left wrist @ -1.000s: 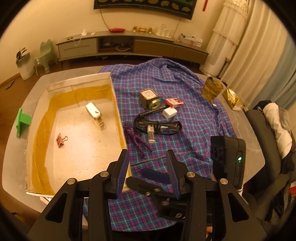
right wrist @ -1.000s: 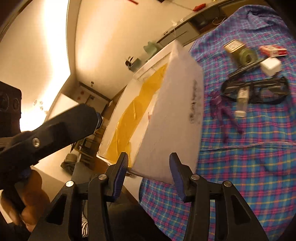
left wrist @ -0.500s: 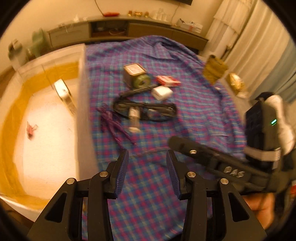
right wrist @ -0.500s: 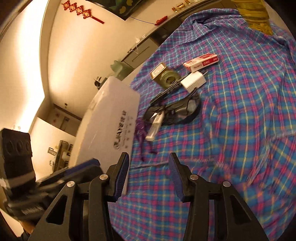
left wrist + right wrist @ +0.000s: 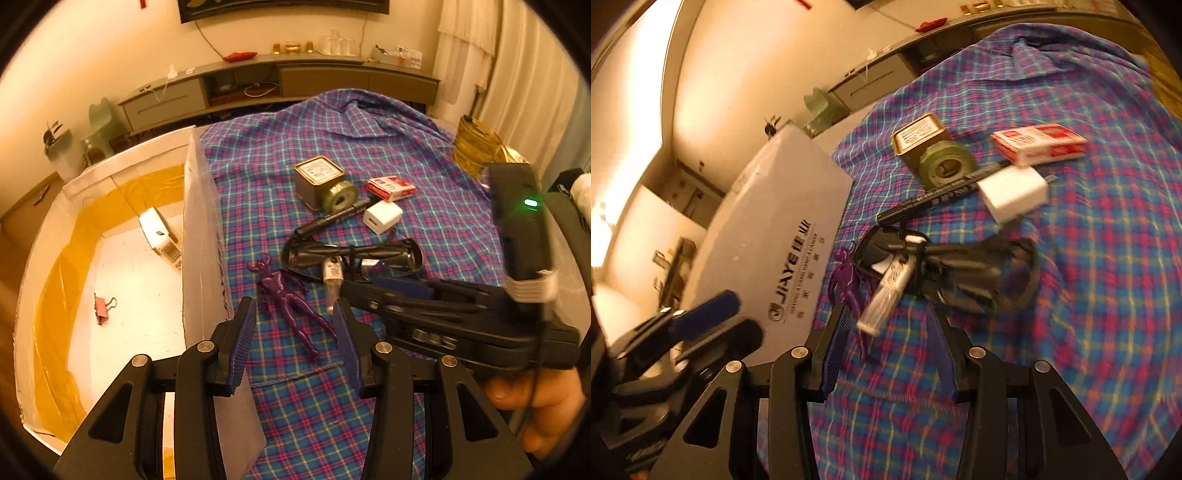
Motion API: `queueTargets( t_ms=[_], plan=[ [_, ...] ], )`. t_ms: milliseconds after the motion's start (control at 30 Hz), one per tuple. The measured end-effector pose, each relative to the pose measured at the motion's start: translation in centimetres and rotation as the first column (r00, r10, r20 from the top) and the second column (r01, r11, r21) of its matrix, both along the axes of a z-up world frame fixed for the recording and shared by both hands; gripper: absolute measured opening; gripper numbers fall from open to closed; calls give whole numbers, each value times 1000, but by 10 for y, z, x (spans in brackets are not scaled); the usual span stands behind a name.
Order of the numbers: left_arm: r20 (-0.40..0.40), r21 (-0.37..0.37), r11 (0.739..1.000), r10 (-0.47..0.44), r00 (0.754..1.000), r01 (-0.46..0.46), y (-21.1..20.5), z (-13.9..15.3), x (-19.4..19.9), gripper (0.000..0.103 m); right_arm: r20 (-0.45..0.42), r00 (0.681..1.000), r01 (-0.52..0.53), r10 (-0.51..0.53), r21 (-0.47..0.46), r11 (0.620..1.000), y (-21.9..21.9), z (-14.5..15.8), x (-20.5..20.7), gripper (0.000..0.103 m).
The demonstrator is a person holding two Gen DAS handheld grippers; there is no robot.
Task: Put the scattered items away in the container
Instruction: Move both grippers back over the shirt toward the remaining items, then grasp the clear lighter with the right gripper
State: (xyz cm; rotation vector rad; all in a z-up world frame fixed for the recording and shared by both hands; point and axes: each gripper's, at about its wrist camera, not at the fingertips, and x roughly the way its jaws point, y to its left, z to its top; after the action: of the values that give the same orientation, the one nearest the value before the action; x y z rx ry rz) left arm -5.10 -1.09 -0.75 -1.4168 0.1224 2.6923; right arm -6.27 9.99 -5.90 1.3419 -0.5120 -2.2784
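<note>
A white box with yellow tape (image 5: 199,229) stands left of the plaid cloth; inside lie a white packet (image 5: 160,236) and a pink binder clip (image 5: 103,308). On the cloth lie a purple figure (image 5: 291,302), black glasses (image 5: 354,254), a small bottle (image 5: 332,277), a black marker (image 5: 332,219), a white charger (image 5: 382,218), a red packet (image 5: 391,188) and a square tin with a green tape roll (image 5: 321,182). My left gripper (image 5: 293,345) is open over the purple figure. My right gripper (image 5: 886,354) is open just before the bottle (image 5: 890,291) and glasses (image 5: 960,269).
The plaid cloth (image 5: 332,140) covers the table's right part. A golden packet (image 5: 474,147) sits at its far right edge. A low cabinet (image 5: 280,81) runs along the back wall. The box wall (image 5: 775,236) stands left of my right gripper.
Both grippers have moved from the box's near corner rightward and forward over the cloth. The right gripper has swung in from the right to the bottle and glasses. Both stayed open.
</note>
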Motion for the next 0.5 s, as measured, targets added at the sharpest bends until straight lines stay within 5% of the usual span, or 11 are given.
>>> queueTargets(
  t_ms=[200, 300, 500],
  plan=[
    [-25, 118, 993, -13, 1000, 16, 1, 17, 25, 46, -30, 998, -49, 53, 133, 990, -26, -6, -18, 45],
    [-11, 176, 984, -2, 1000, 4, 0, 12, 36, 46, -64, 992, -91, 110, 249, 964, -31, -9, -19, 24],
    [-1, 225, 974, 0, 1000, 0, 9, 2, 42, 46, -71, 983, -143, 172, 301, 943, -14, -7, -11, 23]
  ],
)
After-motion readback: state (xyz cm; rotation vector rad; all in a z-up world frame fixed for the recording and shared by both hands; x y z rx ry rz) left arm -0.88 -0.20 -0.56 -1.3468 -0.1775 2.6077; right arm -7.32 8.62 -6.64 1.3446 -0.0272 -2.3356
